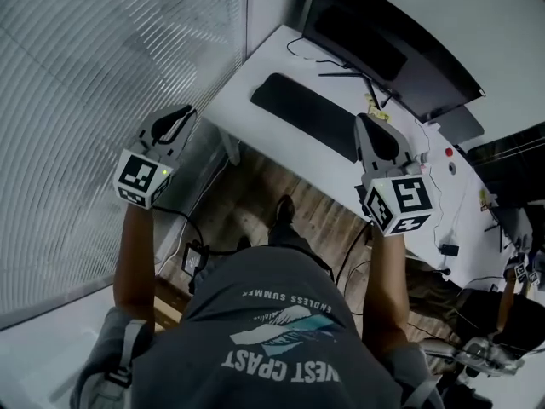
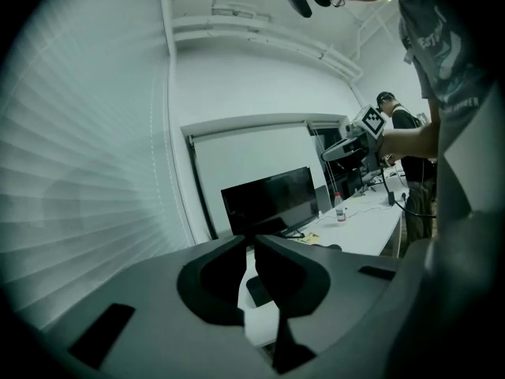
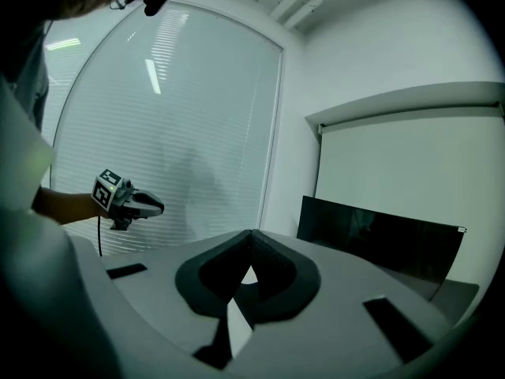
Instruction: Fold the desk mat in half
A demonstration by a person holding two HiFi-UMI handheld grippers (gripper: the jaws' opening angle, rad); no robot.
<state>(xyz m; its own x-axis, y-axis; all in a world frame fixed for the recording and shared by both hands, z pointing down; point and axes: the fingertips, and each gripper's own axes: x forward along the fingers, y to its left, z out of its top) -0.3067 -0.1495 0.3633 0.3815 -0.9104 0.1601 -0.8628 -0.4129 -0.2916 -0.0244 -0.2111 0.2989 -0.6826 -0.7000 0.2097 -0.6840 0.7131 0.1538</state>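
The black desk mat (image 1: 306, 113) lies flat and unfolded on the white desk (image 1: 255, 71), in front of a dark monitor (image 1: 383, 45). I hold both grippers up in the air, short of the desk, touching nothing. My left gripper (image 1: 183, 111) hovers off the desk's left corner, jaws shut and empty. My right gripper (image 1: 364, 119) hangs above the mat's right end, also shut and empty. In the left gripper view the shut left gripper (image 2: 251, 239) points at the monitor (image 2: 268, 200), a dark strip of the mat (image 2: 257, 289) below it. The right gripper (image 3: 251, 234) points at the blinds.
Window blinds (image 1: 102, 100) fill the left side. Wooden floor (image 1: 281, 194) with cables lies under the desk edge. A bottle (image 2: 339, 208), cables and small items sit on the desk's right part. Another person (image 2: 398, 121) stands at the far end of the desk.
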